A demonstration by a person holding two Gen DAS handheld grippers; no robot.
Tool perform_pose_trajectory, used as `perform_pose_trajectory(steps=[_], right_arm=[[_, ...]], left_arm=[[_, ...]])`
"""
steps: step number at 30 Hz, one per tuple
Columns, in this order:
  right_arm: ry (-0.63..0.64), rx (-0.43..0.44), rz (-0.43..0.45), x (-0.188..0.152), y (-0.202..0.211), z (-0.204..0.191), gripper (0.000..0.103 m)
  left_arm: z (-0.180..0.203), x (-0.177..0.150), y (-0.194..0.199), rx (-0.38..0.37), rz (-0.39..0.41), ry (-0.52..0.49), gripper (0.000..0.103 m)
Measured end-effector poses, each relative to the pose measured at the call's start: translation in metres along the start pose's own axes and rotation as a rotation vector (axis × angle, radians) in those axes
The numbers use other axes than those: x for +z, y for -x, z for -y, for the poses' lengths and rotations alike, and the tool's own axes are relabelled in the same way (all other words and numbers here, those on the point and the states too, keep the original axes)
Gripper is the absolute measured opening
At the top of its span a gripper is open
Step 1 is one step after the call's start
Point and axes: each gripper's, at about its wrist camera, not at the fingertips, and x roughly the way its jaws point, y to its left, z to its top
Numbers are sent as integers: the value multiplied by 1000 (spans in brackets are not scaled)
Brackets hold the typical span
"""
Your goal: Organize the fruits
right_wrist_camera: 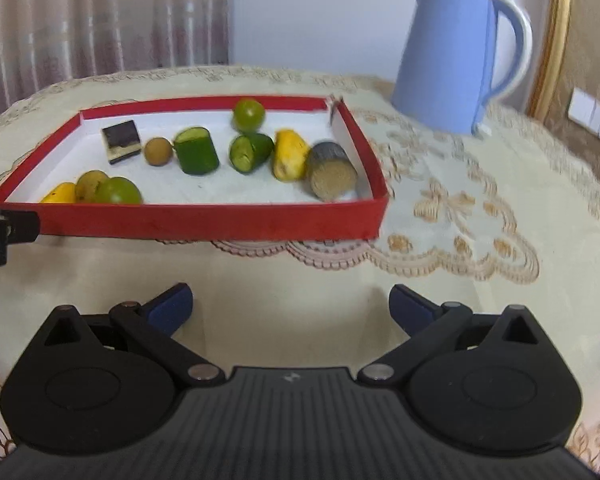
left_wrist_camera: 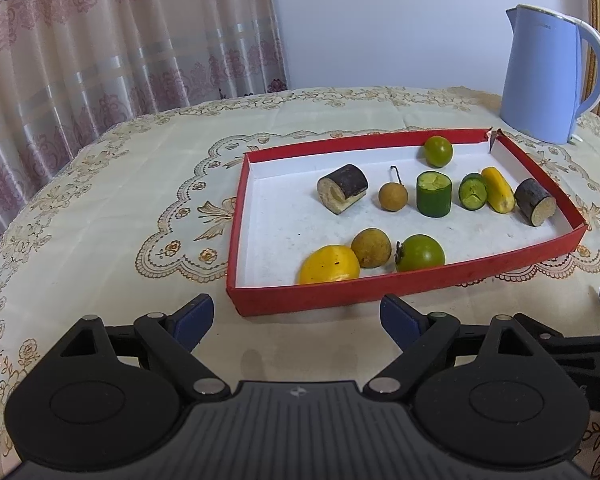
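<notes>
Your shallow red cardboard tray with a white floor (left_wrist_camera: 404, 292) sits on the cream embroidered tablecloth (left_wrist_camera: 100, 208), ahead of both grippers, and all the fruit pieces lie inside it. The tray's long side runs across your view, its near wall facing you.

Your left gripper (left_wrist_camera: 296, 320) hangs just short of that near wall. The round yellow fruit (left_wrist_camera: 329, 265) and the green round fruit with a dark stem (left_wrist_camera: 420, 254) lie just beyond the wall, so the left hand is nearer to them.

Your right gripper (right_wrist_camera: 290, 310) faces the tray's right half, farther back from the wall. The dark-barked cane section with a pale cut end (right_wrist_camera: 332, 170) lies closest to it, its long axis pointing roughly at you.

Both pairs of blue-padded fingers are spread wide, holding and touching nothing.
</notes>
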Motion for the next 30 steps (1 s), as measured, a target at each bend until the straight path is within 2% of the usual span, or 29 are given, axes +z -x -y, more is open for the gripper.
perform_pose_trajectory(steps=[4, 10, 15, 30], right_arm=[[-3, 29, 9, -2, -1, 4, 103], [28, 11, 53, 1, -7, -4, 103], [-7, 36, 45, 1, -8, 3, 103], [-4, 34, 45, 1, -8, 1, 103]], left_arm=[[2, 1, -2, -5, -1, 2, 91], [5, 1, -5, -11, -12, 11, 91], [6, 1, -4, -15, -13, 11, 91], [6, 2, -6, -21, -21, 13, 91]])
